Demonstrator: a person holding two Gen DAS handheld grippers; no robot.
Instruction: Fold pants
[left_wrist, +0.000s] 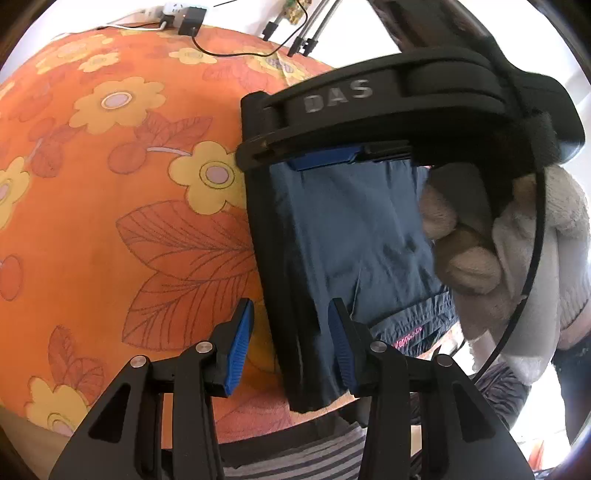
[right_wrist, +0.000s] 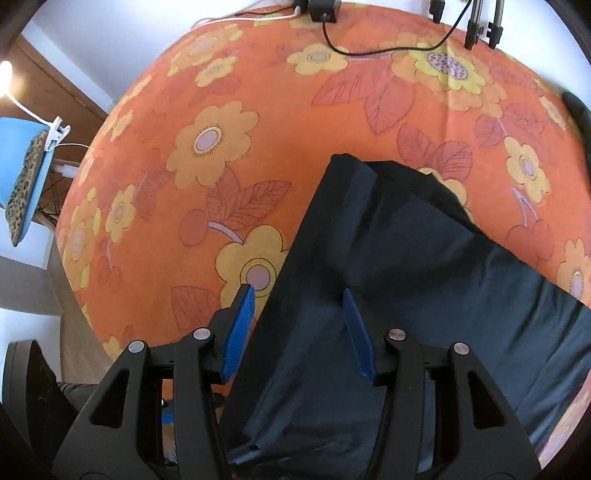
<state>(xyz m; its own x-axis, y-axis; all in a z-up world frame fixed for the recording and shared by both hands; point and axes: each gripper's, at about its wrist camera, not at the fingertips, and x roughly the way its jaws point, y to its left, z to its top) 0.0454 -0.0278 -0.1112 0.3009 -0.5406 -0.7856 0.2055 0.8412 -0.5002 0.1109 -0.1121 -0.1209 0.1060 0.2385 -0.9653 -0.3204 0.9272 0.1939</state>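
Note:
Dark navy pants (right_wrist: 388, 277) lie folded into a long band on the orange flowered cloth (right_wrist: 221, 166). My right gripper (right_wrist: 299, 332) points down over the band's left edge. Its blue pads stand apart, one over orange cloth and one over the pants, pressing nothing. In the left wrist view the pants (left_wrist: 351, 240) show a pink-lettered waistband (left_wrist: 406, 338). My left gripper (left_wrist: 291, 347) straddles their left edge, open, with a gap beside the left pad. The right gripper's black housing (left_wrist: 369, 99) hangs over the far end, held by a gloved hand (left_wrist: 476, 258).
A power strip and black adapter (right_wrist: 325, 11) with a trailing cable lie at the cloth's far edge, beside tripod legs (right_wrist: 484, 26). A blue chair with a leopard cushion (right_wrist: 22, 166) stands off the left side. Striped fabric (left_wrist: 295, 454) shows at the near edge.

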